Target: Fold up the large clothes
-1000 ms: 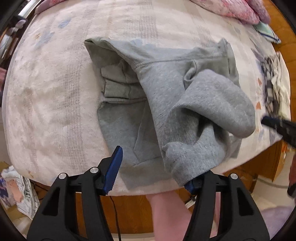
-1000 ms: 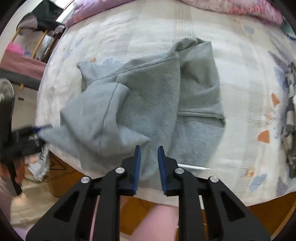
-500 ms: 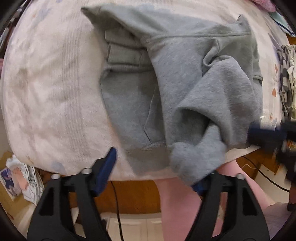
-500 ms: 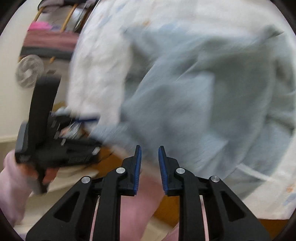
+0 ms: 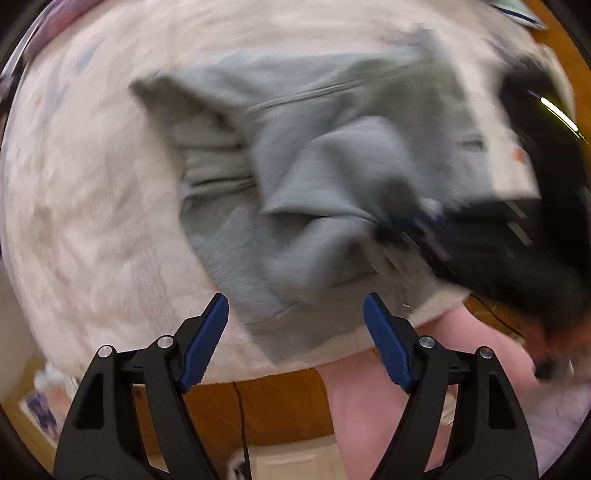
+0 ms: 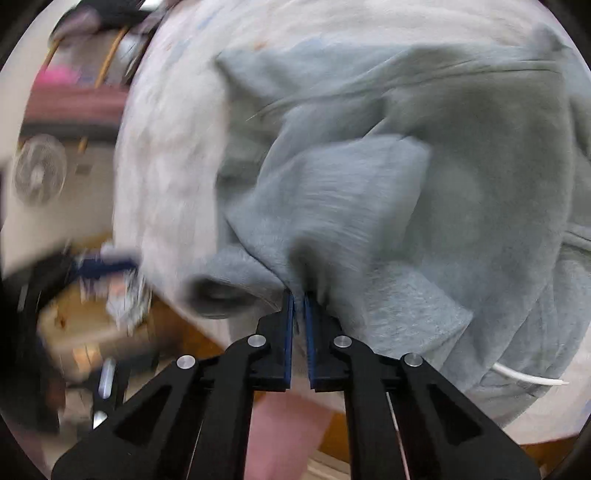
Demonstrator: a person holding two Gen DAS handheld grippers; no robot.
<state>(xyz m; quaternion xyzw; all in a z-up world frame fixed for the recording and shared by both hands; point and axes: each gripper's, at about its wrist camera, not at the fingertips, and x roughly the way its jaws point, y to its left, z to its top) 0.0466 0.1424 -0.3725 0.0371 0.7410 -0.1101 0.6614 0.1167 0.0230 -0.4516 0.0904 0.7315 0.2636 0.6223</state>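
Note:
A grey hoodie (image 5: pixel 295 155) lies partly folded on the white bed cover (image 5: pixel 92 184), its sleeve bunched on top. My left gripper (image 5: pixel 295 325) is open and empty, just off the hoodie's near hem at the bed edge. My right gripper (image 6: pixel 298 295) is shut on the sleeve (image 6: pixel 332 206) near its cuff (image 6: pixel 218 291). It shows as a dark blur in the left wrist view (image 5: pixel 402 225), at the sleeve's end. The hoodie fills most of the right wrist view (image 6: pixel 480 147). Both views are motion-blurred.
The bed's wooden side (image 5: pixel 258 406) and the floor lie below the near edge. A fan (image 6: pixel 37 173) and a chair (image 6: pixel 81 92) stand to the left of the bed. A white drawstring (image 6: pixel 528 376) hangs from the hoodie. Patterned cloth (image 5: pixel 517 11) lies at the far right.
My left gripper let go of the sleeve cuff and now stands open. My right gripper swung left across the hoodie and shut on the sleeve.

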